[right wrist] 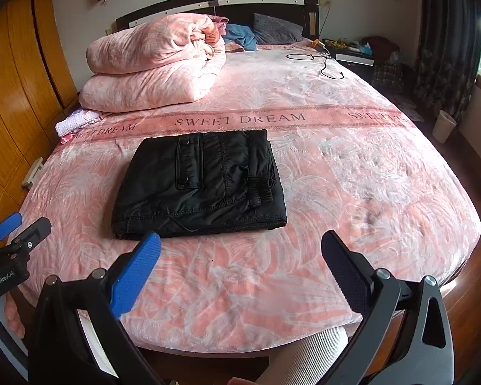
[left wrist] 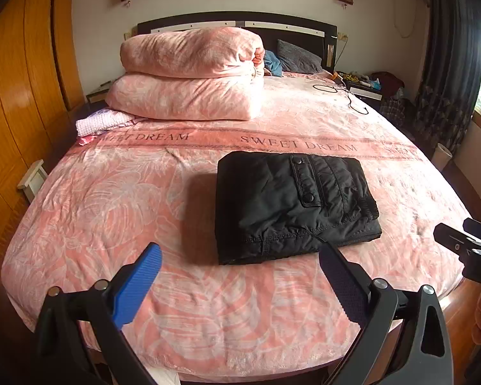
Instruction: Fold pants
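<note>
The black pants (left wrist: 291,205) lie folded into a compact rectangle on the pink bedspread (left wrist: 112,199), a snap pocket flap facing up. They also show in the right wrist view (right wrist: 202,186). My left gripper (left wrist: 240,253) is open and empty, held above the bed just short of the pants' near edge. My right gripper (right wrist: 240,243) is open and empty, also just short of the near edge. The right gripper shows at the right edge of the left wrist view (left wrist: 465,240). The left gripper shows at the left edge of the right wrist view (right wrist: 19,227).
A folded pink duvet (left wrist: 189,73) is stacked at the head of the bed, with a small pink cloth (left wrist: 102,122) beside it. A black cable (right wrist: 324,61) lies at the far right of the bed. Wooden wardrobes (left wrist: 16,96) stand left, and a white bin (right wrist: 444,125) stands right.
</note>
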